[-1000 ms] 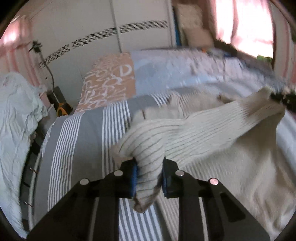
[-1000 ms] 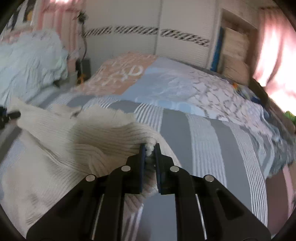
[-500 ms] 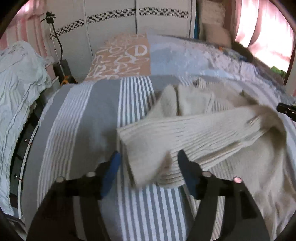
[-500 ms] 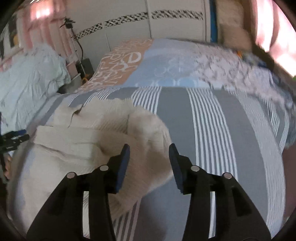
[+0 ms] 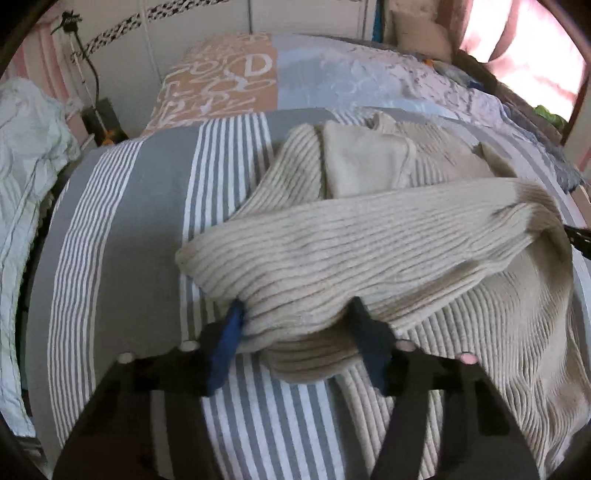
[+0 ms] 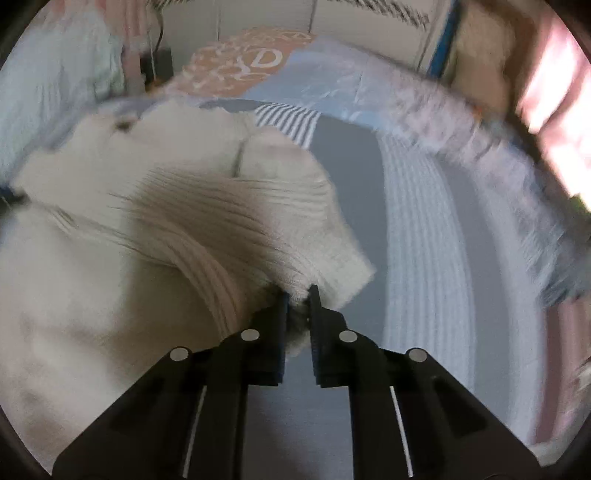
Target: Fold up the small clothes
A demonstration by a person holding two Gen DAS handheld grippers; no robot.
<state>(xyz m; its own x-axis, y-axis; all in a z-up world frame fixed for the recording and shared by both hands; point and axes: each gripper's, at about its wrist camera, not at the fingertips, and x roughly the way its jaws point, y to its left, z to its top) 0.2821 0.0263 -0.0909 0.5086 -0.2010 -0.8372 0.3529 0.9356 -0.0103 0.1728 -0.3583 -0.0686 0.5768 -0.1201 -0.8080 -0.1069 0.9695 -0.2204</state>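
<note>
A cream ribbed sweater (image 5: 369,240) lies on the grey-and-white striped bed cover (image 5: 122,240), with one sleeve folded across its body. My left gripper (image 5: 297,328) is open wide, and the sleeve's cuff end bulges between its blue-padded fingers (image 5: 227,339). The right wrist view is blurred. There my right gripper (image 6: 298,302) is shut on a bunched edge of the sweater (image 6: 147,221) at the garment's right side. A dark tip of the right gripper (image 5: 580,240) shows at the far right of the left wrist view.
Crumpled pale green bedding (image 5: 26,147) is heaped beyond the bed's left edge. An orange lettered quilt patch (image 5: 229,77) and pale blue quilt lie further up the bed. White wardrobe doors (image 5: 295,14) stand behind. A bright pink curtain (image 5: 524,55) hangs at the right.
Both grippers let go of the sweater half a second ago. Since then the right gripper has shut on the sweater's right edge. The left stays open and has moved in around the sleeve.
</note>
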